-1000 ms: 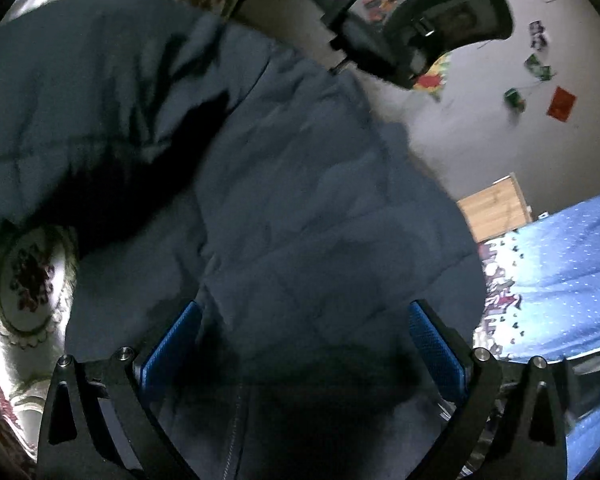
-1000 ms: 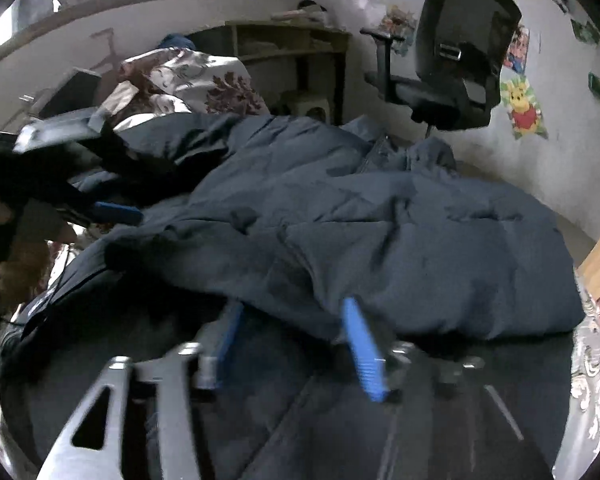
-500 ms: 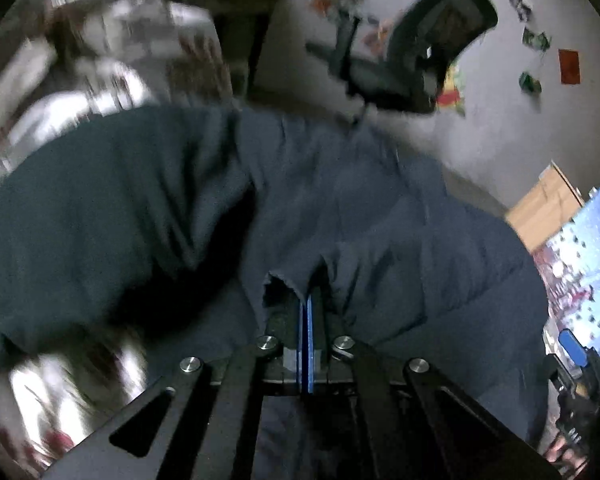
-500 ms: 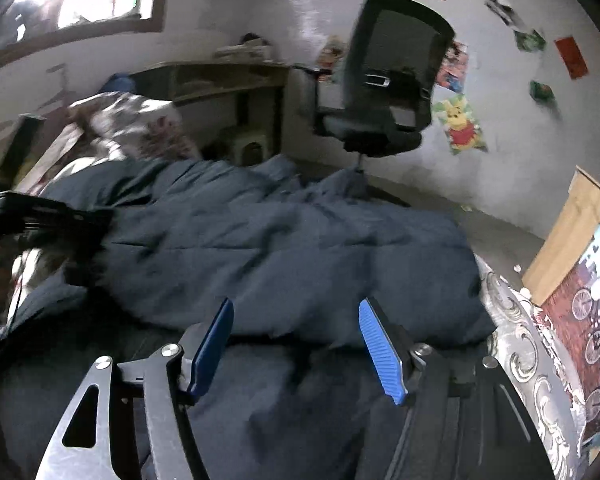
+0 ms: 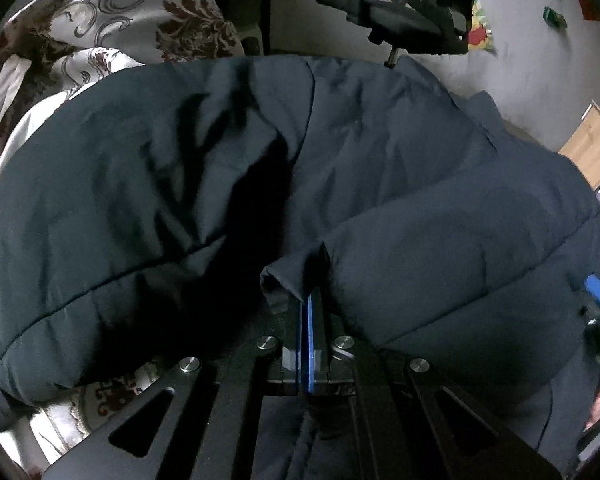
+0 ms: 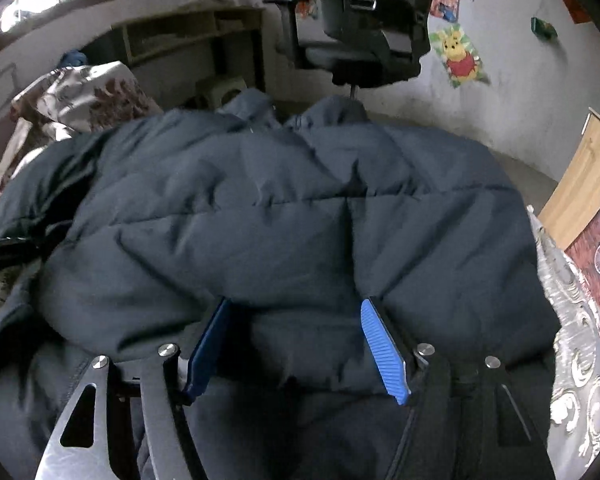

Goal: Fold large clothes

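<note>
Left wrist view: the left gripper's [image 5: 306, 320] blue fingers [image 5: 310, 336] are pressed together, pinching a thin fold at the edge of the navy padded jacket [image 5: 420, 184]. That jacket lies spread over a bed with a floral bedspread [image 5: 132, 28]. An office chair [image 5: 412, 20] stands beyond it by the wall.

Right wrist view: the right gripper's [image 6: 296, 344] fingers [image 6: 382, 352] stand spread, having just been opening, with a puffy fold of the jacket [image 6: 292, 216] bulging between them; whether the pads press it I cannot tell. A cartoon bear poster [image 6: 460, 56] hangs on the wall.
</note>
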{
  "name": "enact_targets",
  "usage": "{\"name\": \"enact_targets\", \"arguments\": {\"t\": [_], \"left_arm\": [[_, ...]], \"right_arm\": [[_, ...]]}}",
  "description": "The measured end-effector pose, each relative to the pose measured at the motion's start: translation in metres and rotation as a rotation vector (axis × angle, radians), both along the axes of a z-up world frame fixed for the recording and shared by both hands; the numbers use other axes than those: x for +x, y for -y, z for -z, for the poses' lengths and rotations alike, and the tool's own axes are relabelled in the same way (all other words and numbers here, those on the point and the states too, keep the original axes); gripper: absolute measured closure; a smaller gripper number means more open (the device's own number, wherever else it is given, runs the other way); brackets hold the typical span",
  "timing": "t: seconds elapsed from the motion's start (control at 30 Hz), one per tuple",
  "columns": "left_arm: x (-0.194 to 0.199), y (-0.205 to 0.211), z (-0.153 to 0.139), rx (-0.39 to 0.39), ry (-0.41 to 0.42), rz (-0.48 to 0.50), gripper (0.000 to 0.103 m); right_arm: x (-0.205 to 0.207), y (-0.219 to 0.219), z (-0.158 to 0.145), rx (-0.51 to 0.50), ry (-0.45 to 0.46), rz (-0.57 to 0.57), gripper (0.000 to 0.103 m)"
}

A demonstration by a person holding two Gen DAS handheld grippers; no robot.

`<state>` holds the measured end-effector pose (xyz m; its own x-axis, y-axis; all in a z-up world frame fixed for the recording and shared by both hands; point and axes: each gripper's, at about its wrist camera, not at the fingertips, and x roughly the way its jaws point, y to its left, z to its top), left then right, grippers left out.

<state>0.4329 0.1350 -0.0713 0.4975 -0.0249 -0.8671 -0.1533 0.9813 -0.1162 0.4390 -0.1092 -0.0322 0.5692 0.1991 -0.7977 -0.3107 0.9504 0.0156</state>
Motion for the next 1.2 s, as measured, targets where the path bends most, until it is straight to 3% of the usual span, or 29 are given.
{"name": "enact_targets", "arguments": {"t": [0.13,0.2,0.27,0.33,0.43,0.53,0.6,0.63,0.77,0.87,1.03,1.2], "left_arm": [[-0.012,-0.021,-0.011,-0.083,0.019,-0.09,0.091],[-0.026,-0.03,-0.022,-0.09,0.028,-0.127,0.079],[-0.043,-0.04,-0.034,-0.096,0.066,-0.151,0.055],[-0.068,-0.05,-0.05,-0.103,0.118,-0.18,0.047],[-0.103,-0.061,-0.068,-0.117,0.164,-0.215,0.043],[-0.141,-0.084,-0.08,-0.145,0.189,-0.321,0.042],[-0.165,-0.108,-0.084,-0.195,0.214,-0.413,0.036],[-0.179,-0.126,-0.08,-0.238,0.227,-0.468,0.031],[-0.207,-0.186,-0.06,-0.39,0.226,-0.675,0.031],[-0.234,-0.215,-0.051,-0.527,0.261,-0.768,0.032],[-0.241,-0.231,-0.047,-0.638,0.262,-0.858,0.032],[-0.234,-0.247,-0.037,-0.64,0.236,-0.97,0.034]], "right_arm": [[-0.003,-0.003,-0.005,-0.007,0.015,0.02,0.037],[-0.008,-0.005,-0.012,0.016,0.032,0.026,0.033],[-0.014,-0.01,-0.021,0.048,0.051,0.009,0.026],[-0.021,-0.023,-0.034,0.071,0.088,-0.02,0.019],[-0.027,-0.048,-0.048,0.099,0.105,-0.086,0.014],[-0.033,-0.075,-0.057,0.112,0.118,-0.146,0.012],[-0.033,-0.09,-0.058,0.116,0.122,-0.173,0.012],[-0.032,-0.099,-0.057,0.112,0.12,-0.186,0.012],[-0.027,-0.124,-0.05,0.116,0.099,-0.203,0.012],[-0.023,-0.138,-0.043,0.115,0.082,-0.205,0.012],[-0.021,-0.154,-0.028,0.1,0.052,-0.22,0.012],[-0.019,-0.166,-0.007,0.031,0.022,-0.222,0.012]]}}
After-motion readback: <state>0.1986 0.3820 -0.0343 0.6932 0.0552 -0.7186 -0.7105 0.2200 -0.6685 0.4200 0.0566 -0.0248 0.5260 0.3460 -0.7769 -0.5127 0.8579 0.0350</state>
